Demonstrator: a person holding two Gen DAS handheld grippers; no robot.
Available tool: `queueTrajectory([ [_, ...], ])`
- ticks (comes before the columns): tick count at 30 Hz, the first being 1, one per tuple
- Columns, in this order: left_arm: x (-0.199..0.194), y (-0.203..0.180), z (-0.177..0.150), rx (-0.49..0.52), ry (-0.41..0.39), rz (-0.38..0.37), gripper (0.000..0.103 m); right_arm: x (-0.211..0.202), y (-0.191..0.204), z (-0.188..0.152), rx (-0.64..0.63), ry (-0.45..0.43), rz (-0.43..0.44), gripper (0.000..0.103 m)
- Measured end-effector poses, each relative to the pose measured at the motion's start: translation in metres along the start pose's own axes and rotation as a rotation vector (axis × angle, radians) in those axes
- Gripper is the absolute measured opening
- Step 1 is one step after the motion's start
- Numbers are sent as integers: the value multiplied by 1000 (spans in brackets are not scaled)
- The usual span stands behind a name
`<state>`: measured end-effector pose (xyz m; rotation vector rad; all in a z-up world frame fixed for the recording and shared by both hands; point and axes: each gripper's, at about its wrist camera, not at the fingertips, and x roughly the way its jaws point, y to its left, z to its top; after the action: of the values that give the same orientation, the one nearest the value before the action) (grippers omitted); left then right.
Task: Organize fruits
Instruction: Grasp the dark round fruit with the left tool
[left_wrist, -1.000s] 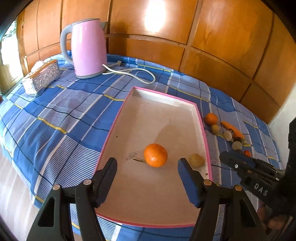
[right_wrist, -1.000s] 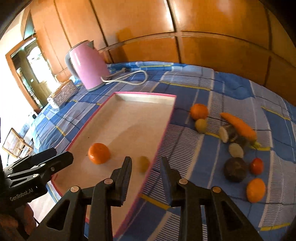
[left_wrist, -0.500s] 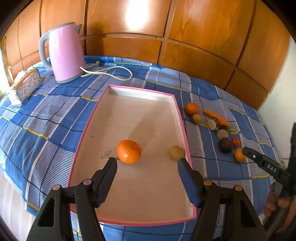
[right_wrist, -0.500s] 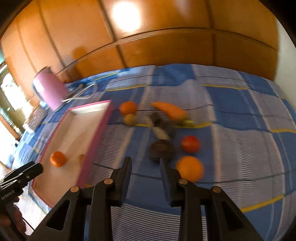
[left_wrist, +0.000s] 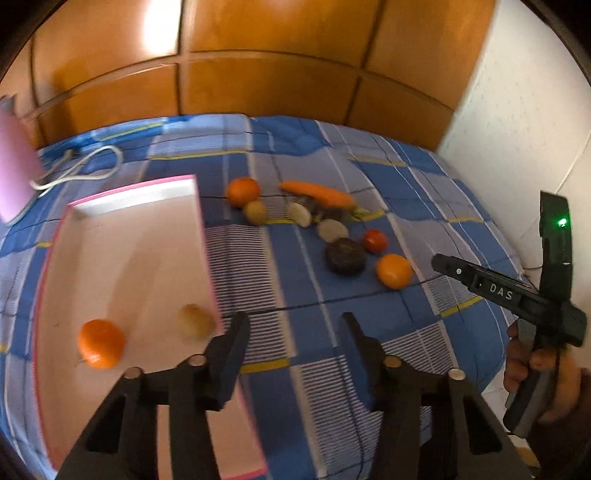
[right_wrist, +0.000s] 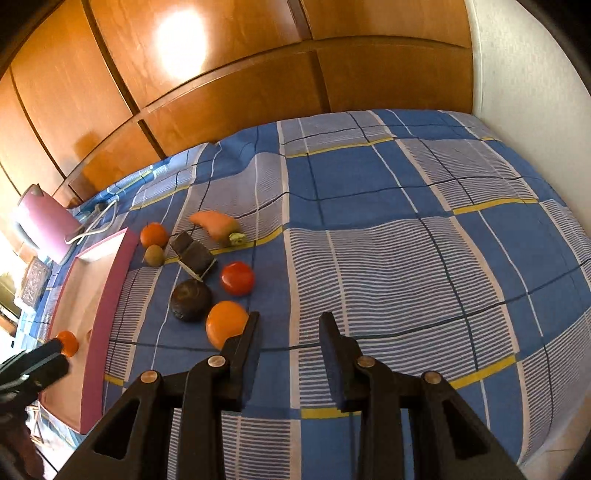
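Note:
A pink-rimmed tray (left_wrist: 201, 229) lies on the blue plaid cloth and holds an orange (left_wrist: 100, 349) and a small yellowish fruit (left_wrist: 195, 320). To its right lie an orange (left_wrist: 242, 191), a kiwi (left_wrist: 255, 212), a carrot (left_wrist: 317, 192), a tomato (left_wrist: 375, 240), a dark round fruit (left_wrist: 345, 256) and a near orange (left_wrist: 394, 271). My left gripper (left_wrist: 293, 343) is open and empty over the cloth beside the tray's right rim. My right gripper (right_wrist: 289, 341) is open and empty, its left finger just right of the near orange (right_wrist: 225, 323).
A pink kettle (right_wrist: 42, 221) with a white cord (left_wrist: 79, 170) stands at the far left of the tray. Wooden panels back the table; a white wall (left_wrist: 517, 110) is on the right. The cloth's right edge (right_wrist: 561, 206) drops off.
Both grippers swung right, from over the tray toward the fruit cluster. The right gripper moved closer to the near orange. Both stayed open and empty.

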<state>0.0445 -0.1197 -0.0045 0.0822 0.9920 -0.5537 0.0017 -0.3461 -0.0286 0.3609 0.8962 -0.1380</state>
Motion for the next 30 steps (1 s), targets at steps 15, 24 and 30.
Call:
queueTrajectory([
  [15, 65, -22, 35, -33, 84, -56, 40, 7, -7, -1, -19, 24, 53, 31],
  [24, 96, -35, 55, -23, 101, -95, 41, 11, -18, 2, -6, 32, 49, 31],
  [30, 109, -39, 63, -29, 107, -109, 44, 14, -20, 4, -8, 37, 45, 31],
])
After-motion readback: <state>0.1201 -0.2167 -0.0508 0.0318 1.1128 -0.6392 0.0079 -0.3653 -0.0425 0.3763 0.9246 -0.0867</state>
